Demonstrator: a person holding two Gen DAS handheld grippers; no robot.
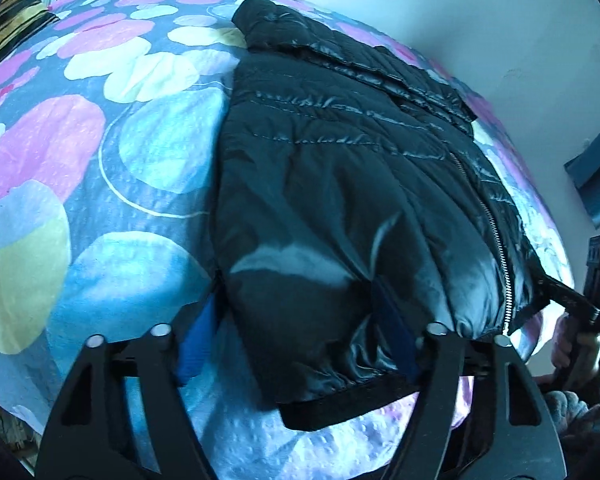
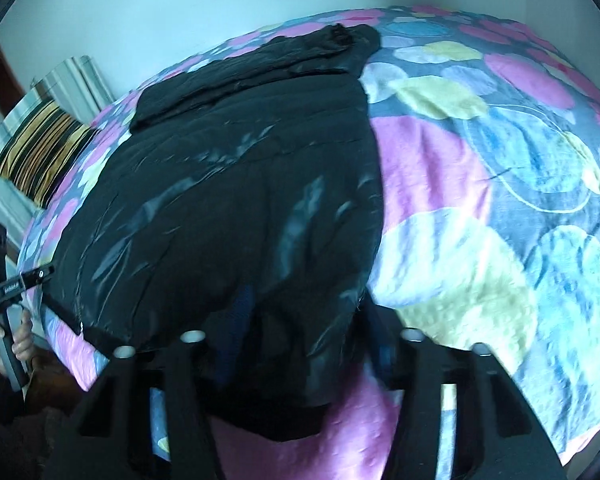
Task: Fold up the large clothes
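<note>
A black quilted jacket [image 1: 340, 168] lies on a bed with a floral cover [image 1: 100, 152], collar at the far end, sleeves folded over its body, zipper along its right side. My left gripper [image 1: 296, 336] is open, its blue-padded fingers [image 1: 196, 344] astride the jacket's near left hem corner. The right wrist view shows the same jacket [image 2: 240, 200] on the cover [image 2: 480, 200]. My right gripper [image 2: 304, 332] is open, its fingers either side of the near right hem corner. Each gripper also shows in the other's view, the right gripper [image 1: 580, 308] and the left gripper [image 2: 16, 284].
A striped cushion [image 2: 40, 152] lies at the bed's edge, also in the left wrist view [image 1: 8, 20]. A pale wall [image 1: 460, 0] stands behind the bed. A blue object [image 1: 596, 184] is at the right edge.
</note>
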